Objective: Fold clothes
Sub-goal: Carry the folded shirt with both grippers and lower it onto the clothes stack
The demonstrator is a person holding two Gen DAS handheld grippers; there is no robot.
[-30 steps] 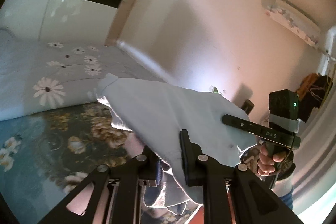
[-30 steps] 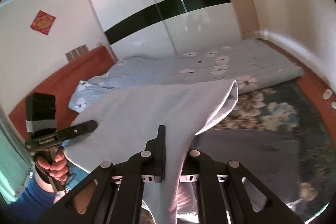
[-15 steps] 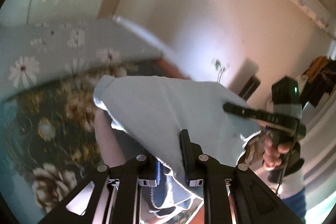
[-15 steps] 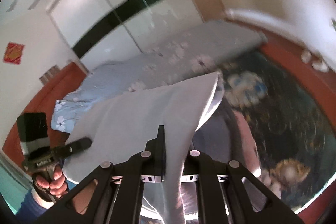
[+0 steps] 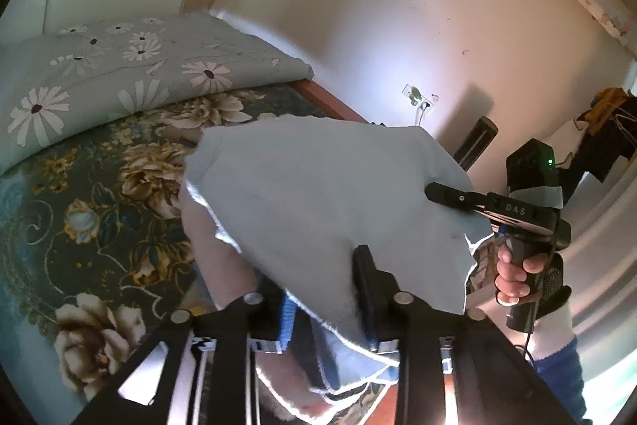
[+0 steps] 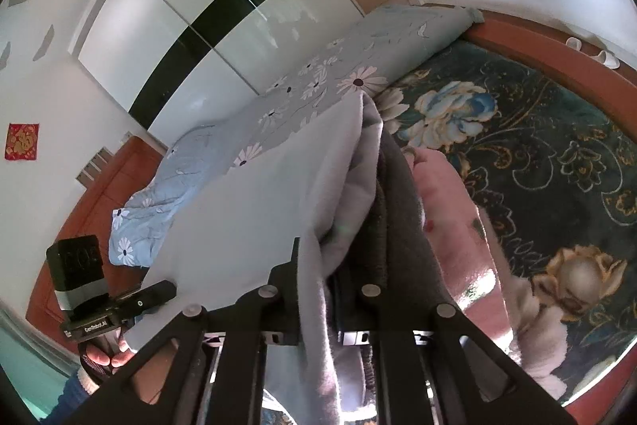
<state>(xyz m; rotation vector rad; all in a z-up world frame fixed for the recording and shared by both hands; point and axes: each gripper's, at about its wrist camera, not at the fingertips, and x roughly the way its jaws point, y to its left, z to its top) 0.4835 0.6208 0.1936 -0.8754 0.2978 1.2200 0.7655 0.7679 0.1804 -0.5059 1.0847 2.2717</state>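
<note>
A light blue-grey garment (image 5: 326,194) hangs stretched between my two grippers above the bed. In the left wrist view my left gripper (image 5: 322,289) has its jaws opening. The cloth lies over the right finger, and the blue pad of the left finger (image 5: 286,321) shows bare. Across the cloth, a hand holds my right gripper (image 5: 436,192). In the right wrist view my right gripper (image 6: 318,266) still pinches a thick fold of the garment (image 6: 254,210), its jaws starting to open. My left gripper (image 6: 165,293) shows at the lower left.
A dark grey garment (image 6: 398,194) and a pink one (image 6: 450,210) lie under the held cloth on the dark floral bedspread (image 6: 557,130). A daisy-print quilt (image 5: 119,67) lies along the far side. An orange-red bed frame (image 6: 529,43) borders the bed.
Both grippers have sunk toward the bed with the garment between them. The left gripper's jaws have spread apart. The right wrist view has rolled.
</note>
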